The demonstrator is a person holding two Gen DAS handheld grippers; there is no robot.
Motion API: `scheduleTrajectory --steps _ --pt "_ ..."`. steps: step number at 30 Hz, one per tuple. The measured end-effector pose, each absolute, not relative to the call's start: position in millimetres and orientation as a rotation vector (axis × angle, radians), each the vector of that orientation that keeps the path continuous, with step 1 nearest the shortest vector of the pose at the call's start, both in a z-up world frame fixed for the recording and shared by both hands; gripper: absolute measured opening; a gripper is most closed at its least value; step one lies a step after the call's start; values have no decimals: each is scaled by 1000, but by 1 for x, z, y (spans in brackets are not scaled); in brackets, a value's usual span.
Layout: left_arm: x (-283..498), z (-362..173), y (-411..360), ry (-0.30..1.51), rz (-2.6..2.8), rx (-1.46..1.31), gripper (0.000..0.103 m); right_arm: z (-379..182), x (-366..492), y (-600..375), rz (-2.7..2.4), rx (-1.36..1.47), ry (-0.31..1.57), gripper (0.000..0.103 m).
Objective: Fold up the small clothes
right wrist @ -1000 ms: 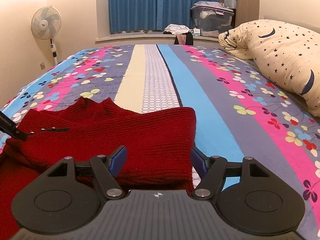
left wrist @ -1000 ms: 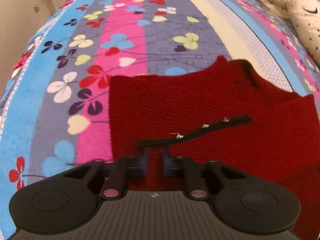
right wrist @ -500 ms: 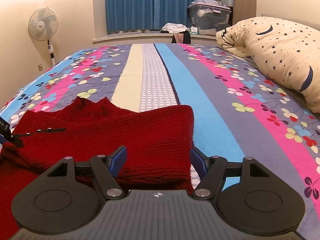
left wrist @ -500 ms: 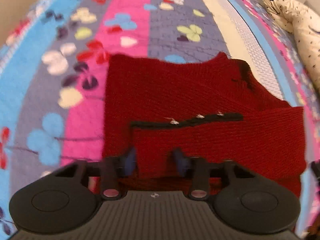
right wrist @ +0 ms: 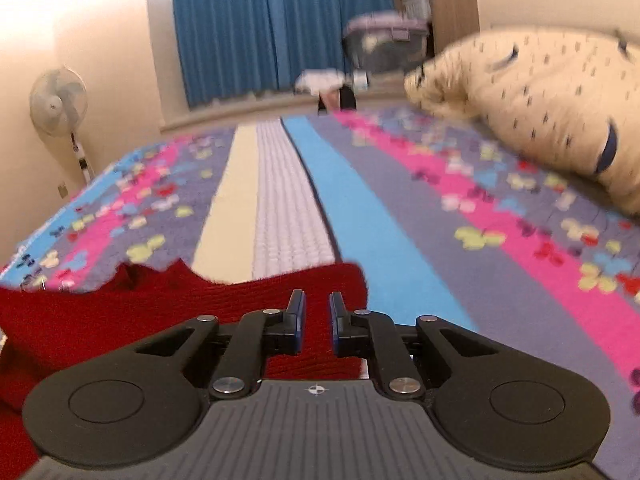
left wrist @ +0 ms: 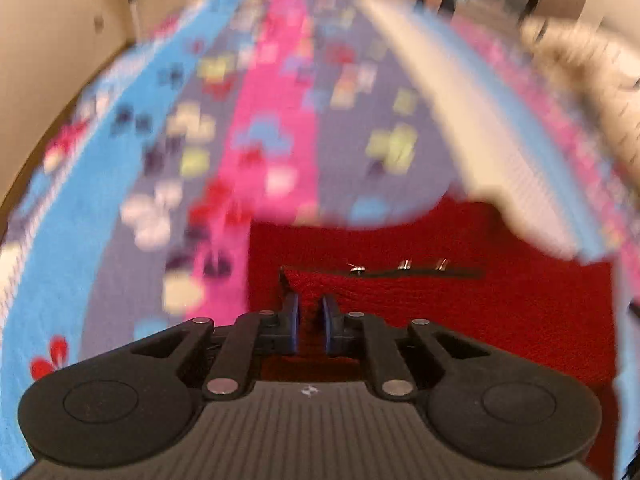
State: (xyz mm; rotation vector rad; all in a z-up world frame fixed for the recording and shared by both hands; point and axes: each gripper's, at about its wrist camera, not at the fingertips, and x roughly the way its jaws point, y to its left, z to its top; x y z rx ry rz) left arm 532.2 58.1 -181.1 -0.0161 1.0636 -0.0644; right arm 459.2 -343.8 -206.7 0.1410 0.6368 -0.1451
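A red knit sweater point(left wrist: 440, 312) with a black button strip point(left wrist: 420, 272) lies partly folded on the striped floral bedspread point(left wrist: 272, 120). My left gripper point(left wrist: 309, 308) is closing, its jaws narrow, with a bunched-up corner of the sweater pinched between the blue pads. In the right wrist view the sweater point(right wrist: 120, 320) spreads to the left. My right gripper point(right wrist: 317, 304) is also closing, jaws narrow, and the red knit near the sweater's right edge sits squeezed between its pads. Both views are blurred by motion.
A cream star-patterned pillow point(right wrist: 540, 100) lies on the bed's right side. Beyond the bedspread point(right wrist: 360, 200) are blue curtains point(right wrist: 240, 28), a storage bin point(right wrist: 384, 40) and a standing fan point(right wrist: 58, 106) by the left wall.
The right jaws went from wide apart to narrow on the sweater's right edge. The left jaws opened briefly, then pinched a corner that now stands up. Both views shifted and blurred.
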Motion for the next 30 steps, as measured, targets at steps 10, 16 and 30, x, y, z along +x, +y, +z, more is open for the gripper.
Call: scheduleTrajectory --steps 10,16,30 --pt "480 -195 58 877 8 201 103 -231 441 -314 -29 -133 755 33" --pt "423 -191 79 952 43 210 103 -213 395 -307 -86 -159 748 52" --pt "154 -110 90 1031 94 79 103 -85 124 -255 120 39 747 81"
